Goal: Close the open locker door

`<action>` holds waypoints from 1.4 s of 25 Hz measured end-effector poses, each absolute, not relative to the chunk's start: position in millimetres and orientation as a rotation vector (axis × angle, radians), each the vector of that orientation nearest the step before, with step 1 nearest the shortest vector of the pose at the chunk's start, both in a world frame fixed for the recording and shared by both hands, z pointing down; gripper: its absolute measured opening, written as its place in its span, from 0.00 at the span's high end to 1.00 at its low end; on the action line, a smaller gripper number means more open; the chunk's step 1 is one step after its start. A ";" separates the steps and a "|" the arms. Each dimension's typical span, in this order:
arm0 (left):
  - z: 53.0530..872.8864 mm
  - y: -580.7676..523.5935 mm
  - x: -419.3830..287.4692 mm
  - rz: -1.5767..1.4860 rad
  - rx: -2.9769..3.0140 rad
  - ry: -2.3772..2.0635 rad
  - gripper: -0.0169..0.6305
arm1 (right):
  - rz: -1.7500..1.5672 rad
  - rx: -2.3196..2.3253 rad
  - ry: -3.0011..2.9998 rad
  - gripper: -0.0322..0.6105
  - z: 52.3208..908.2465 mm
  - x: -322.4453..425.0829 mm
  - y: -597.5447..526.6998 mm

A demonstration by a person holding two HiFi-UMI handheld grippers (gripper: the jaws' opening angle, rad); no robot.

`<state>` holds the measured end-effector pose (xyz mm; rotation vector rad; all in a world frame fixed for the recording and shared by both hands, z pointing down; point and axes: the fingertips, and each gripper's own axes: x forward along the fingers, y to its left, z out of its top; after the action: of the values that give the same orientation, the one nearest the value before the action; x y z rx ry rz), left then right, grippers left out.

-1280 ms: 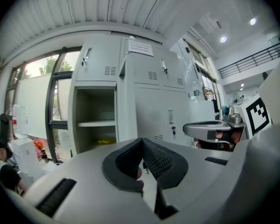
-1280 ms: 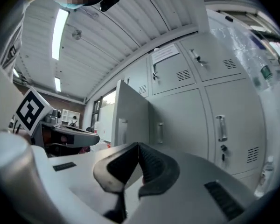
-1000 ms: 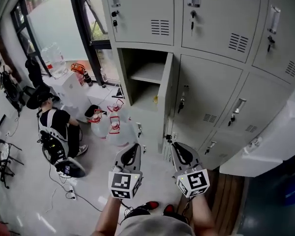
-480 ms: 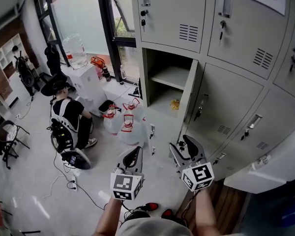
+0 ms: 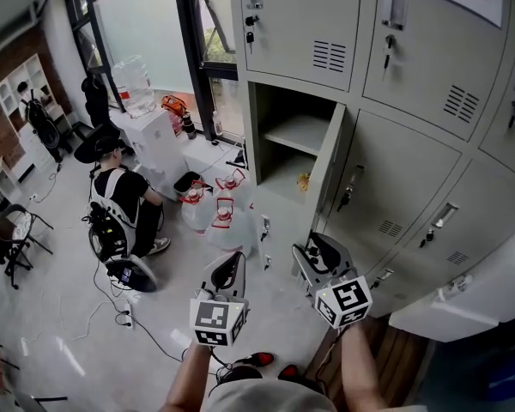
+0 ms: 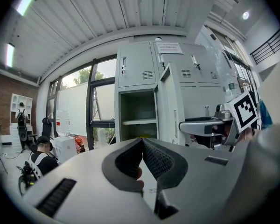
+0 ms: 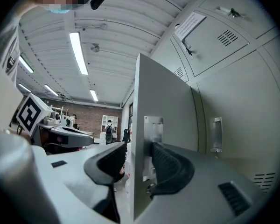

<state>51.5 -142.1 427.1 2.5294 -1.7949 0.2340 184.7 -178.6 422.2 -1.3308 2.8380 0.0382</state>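
Note:
The open locker door [image 5: 326, 174] swings out from the grey locker bank, showing an empty compartment [image 5: 287, 136] with a small yellow item [image 5: 304, 181] on its floor. My right gripper [image 5: 316, 249] is at the door's lower free edge. In the right gripper view the door [image 7: 163, 101] stands edge-on between the jaws of the right gripper [image 7: 139, 153], which are closing, pads not pressing it. A metal latch plate [image 7: 154, 125] sits by the right pad. My left gripper [image 5: 233, 264] hangs shut and empty left of the door; its tips [image 6: 141, 141] meet.
Closed lockers [image 5: 395, 178] flank the open one. A seated person [image 5: 120, 200] and several water bottles [image 5: 219, 213] are on the floor to the left, by a white cabinet [image 5: 150, 144]. Cables [image 5: 146, 333] trail across the floor.
The right gripper's jaws have spread from shut and moved up around the door's lower edge. The left gripper has stayed shut, almost still.

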 end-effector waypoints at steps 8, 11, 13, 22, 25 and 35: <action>423.9 -138.8 49.6 0.220 2.504 -1.849 0.94 | 0.045 -1.318 2.848 0.73 421.8 187.7 -181.4; 423.5 -135.4 45.6 0.222 2.489 -1.873 0.94 | 0.040 -1.319 2.843 0.73 421.5 185.8 -182.6; 424.8 -133.7 44.6 0.225 2.476 -1.885 0.94 | 0.032 -1.323 2.843 0.73 422.2 184.7 -183.0; 415.9 -144.3 34.4 0.176 2.475 -1.921 0.94 | 0.026 -1.309 2.855 0.75 422.1 161.8 -190.9; 415.3 -158.0 25.8 0.172 2.486 -1.918 0.94 | 0.040 -1.316 2.851 0.75 421.1 151.0 -196.9; 422.7 -237.3 -13.1 0.187 2.536 -1.819 0.94 | 0.095 -1.398 2.841 0.76 421.1 92.7 -239.5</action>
<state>-13.1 -237.3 422.7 2.5360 -1.8189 0.1871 92.7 -239.5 421.1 -1.3978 2.8411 0.0950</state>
